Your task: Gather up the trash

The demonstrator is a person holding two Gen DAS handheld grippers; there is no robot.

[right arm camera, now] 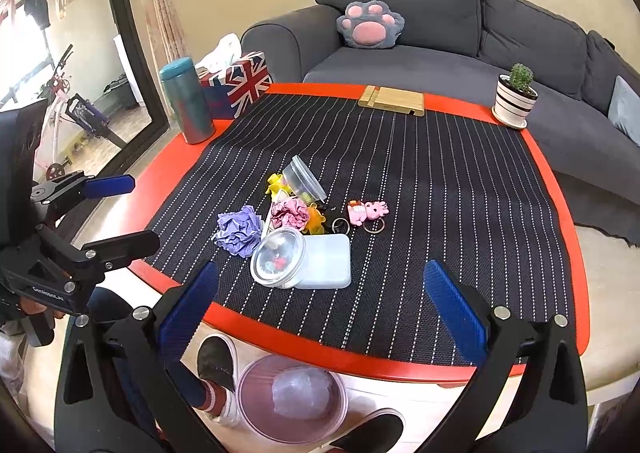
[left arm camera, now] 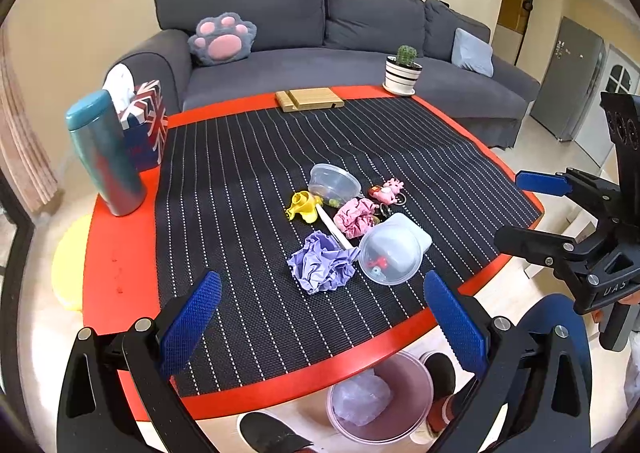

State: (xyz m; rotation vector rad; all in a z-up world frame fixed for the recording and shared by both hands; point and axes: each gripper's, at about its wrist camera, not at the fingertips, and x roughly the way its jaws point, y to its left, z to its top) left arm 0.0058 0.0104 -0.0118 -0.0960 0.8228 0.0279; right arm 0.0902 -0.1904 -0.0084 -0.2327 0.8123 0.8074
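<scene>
A crumpled purple paper ball (left arm camera: 322, 267) (right arm camera: 239, 233) and a crumpled pink paper ball (left arm camera: 355, 217) (right arm camera: 290, 213) lie mid-table among clutter. A pink trash bin (left arm camera: 380, 397) (right arm camera: 292, 399) with a crumpled bag inside stands on the floor below the table's near edge. My left gripper (left arm camera: 320, 317) is open and empty, above the near edge, short of the purple ball. My right gripper (right arm camera: 320, 307) is open and empty, above the near edge. Each gripper also shows in the other's view, the left gripper (right arm camera: 120, 213) and the right gripper (left arm camera: 532, 213).
Two clear plastic tubs (left arm camera: 390, 251) (left arm camera: 334, 185), a yellow toy (left arm camera: 302, 207), a white stick (left arm camera: 334, 229), pink keychains (left arm camera: 388, 191) and a pale blue lid (right arm camera: 326, 261) sit by the paper. A teal flask (left arm camera: 104, 153), flag tissue box (left arm camera: 146, 125), wooden stand (left arm camera: 310, 99) and cactus pot (left arm camera: 404, 71) line the table (left arm camera: 120, 253). Feet are beside the bin.
</scene>
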